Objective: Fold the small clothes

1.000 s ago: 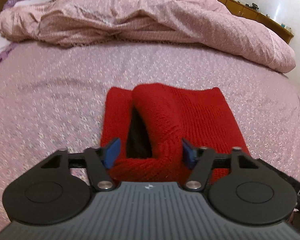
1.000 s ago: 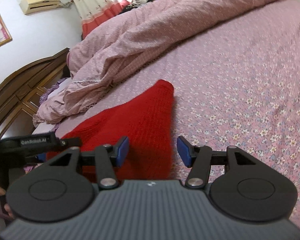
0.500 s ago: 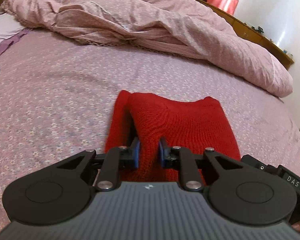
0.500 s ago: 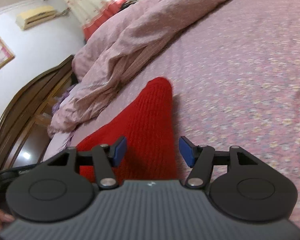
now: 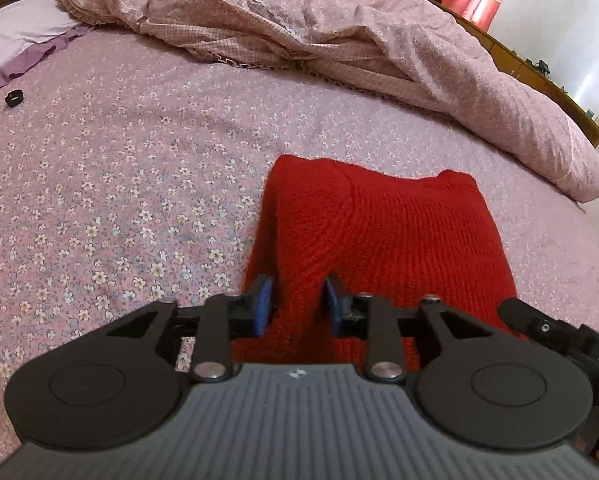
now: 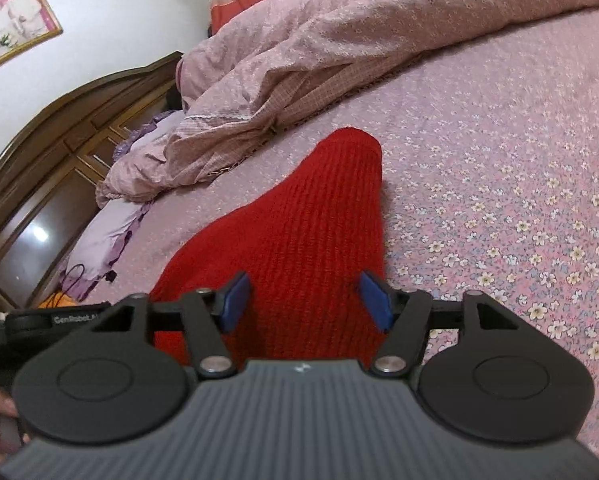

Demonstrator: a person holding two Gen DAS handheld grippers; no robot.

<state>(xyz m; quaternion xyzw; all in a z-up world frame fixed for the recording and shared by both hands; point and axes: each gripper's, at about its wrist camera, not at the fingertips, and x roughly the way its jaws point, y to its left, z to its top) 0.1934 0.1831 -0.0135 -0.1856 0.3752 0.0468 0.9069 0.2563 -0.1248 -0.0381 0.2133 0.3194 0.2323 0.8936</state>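
Observation:
A small red knitted garment (image 5: 383,232) lies on the flowered pink bedsheet (image 5: 111,184). My left gripper (image 5: 297,306) is shut on a raised fold of the red knit near its front left edge, blue pads pressing it from both sides. In the right wrist view the same garment (image 6: 299,240) stretches away from me. My right gripper (image 6: 305,300) is open, its blue pads on either side of the garment's near right edge, above the cloth. The right gripper's body shows at the edge of the left wrist view (image 5: 555,336).
A crumpled pink quilt (image 5: 339,28) lies across the far side of the bed. A lilac pillow (image 5: 15,40) and a small black object (image 5: 14,98) lie at the far left. A dark wooden headboard (image 6: 59,128) stands at the left in the right wrist view.
My left gripper closed on the raised fold of the red garment, which now hides the dark opening. My right gripper stayed open over the garment's right edge.

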